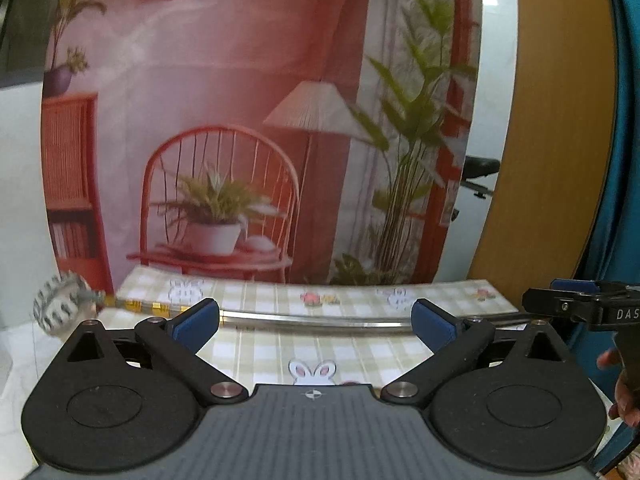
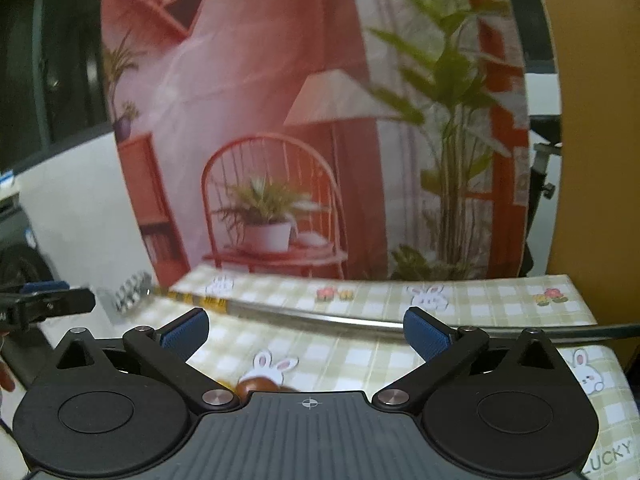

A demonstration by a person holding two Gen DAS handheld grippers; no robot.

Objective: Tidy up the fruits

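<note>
Above the checked tablecloth [image 1: 320,352], both tools [image 1: 315,322] [image 2: 306,330] gape empty; perhaps fruit [image 2: 256,385] below.

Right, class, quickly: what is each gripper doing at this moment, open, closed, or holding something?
Left gripper: open, jaws wide apart, holding nothing.
Right gripper: open, jaws wide apart, holding nothing.

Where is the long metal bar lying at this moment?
In both wrist views the metal bar lies crosswise on the checked tablecloth, just beyond the open tools' blue pads, in front of the printed backdrop.
</note>
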